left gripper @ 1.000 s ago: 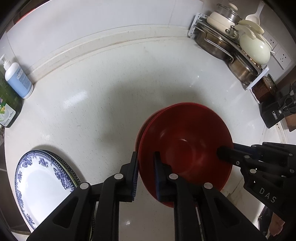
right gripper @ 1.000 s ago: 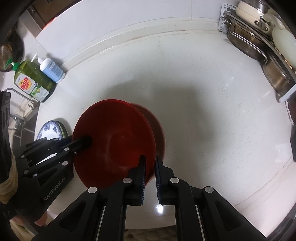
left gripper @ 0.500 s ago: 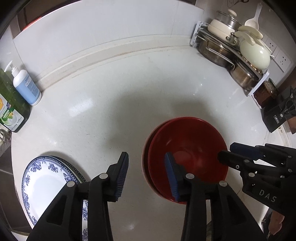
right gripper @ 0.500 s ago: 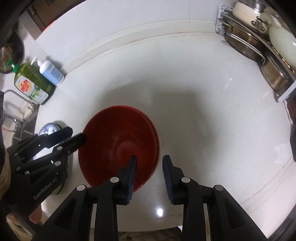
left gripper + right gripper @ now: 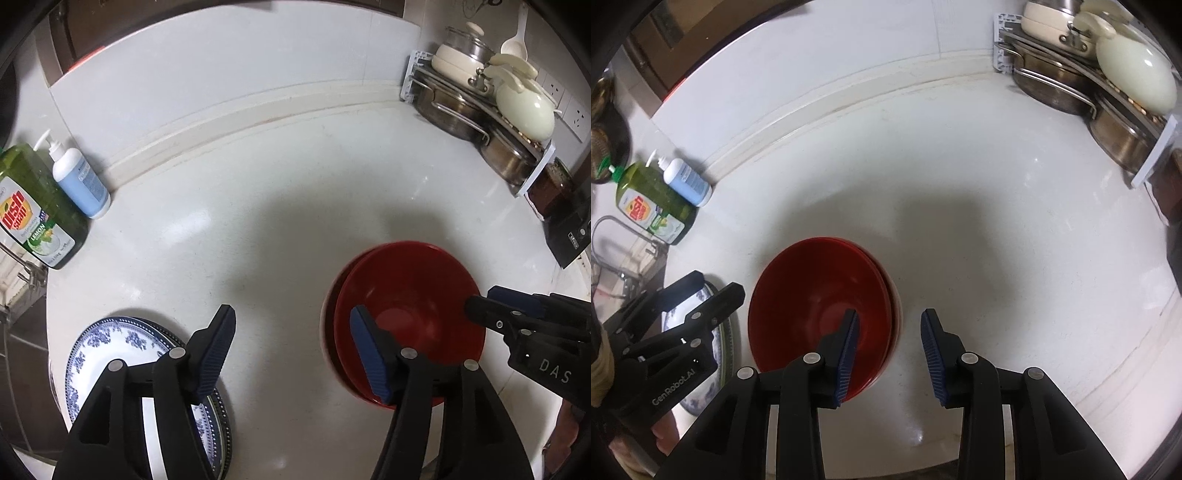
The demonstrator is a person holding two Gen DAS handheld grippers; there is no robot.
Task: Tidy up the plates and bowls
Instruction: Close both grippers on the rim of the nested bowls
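A stack of red bowls [image 5: 406, 314] sits nested on the white counter, also seen in the right wrist view [image 5: 820, 302]. A stack of blue-and-white patterned plates [image 5: 110, 354] lies at the front left, partly hidden behind the left gripper in the right wrist view [image 5: 701, 295]. My left gripper [image 5: 291, 347] is open and empty, above the counter between plates and bowls, its right finger over the bowls' near rim. My right gripper [image 5: 890, 350] is open and empty, its left finger over the bowls' right rim. It also shows in the left wrist view [image 5: 487, 310].
A green dish soap bottle [image 5: 33, 210] and a blue pump bottle [image 5: 79, 177] stand at the back left by a tap [image 5: 613, 229]. A rack of pots and lids [image 5: 491, 110] fills the back right corner. A dark box [image 5: 569, 229] stands at the right.
Both grippers have opened, let go of the top red bowl and pulled back. The bowl now rests nested in the one below it.
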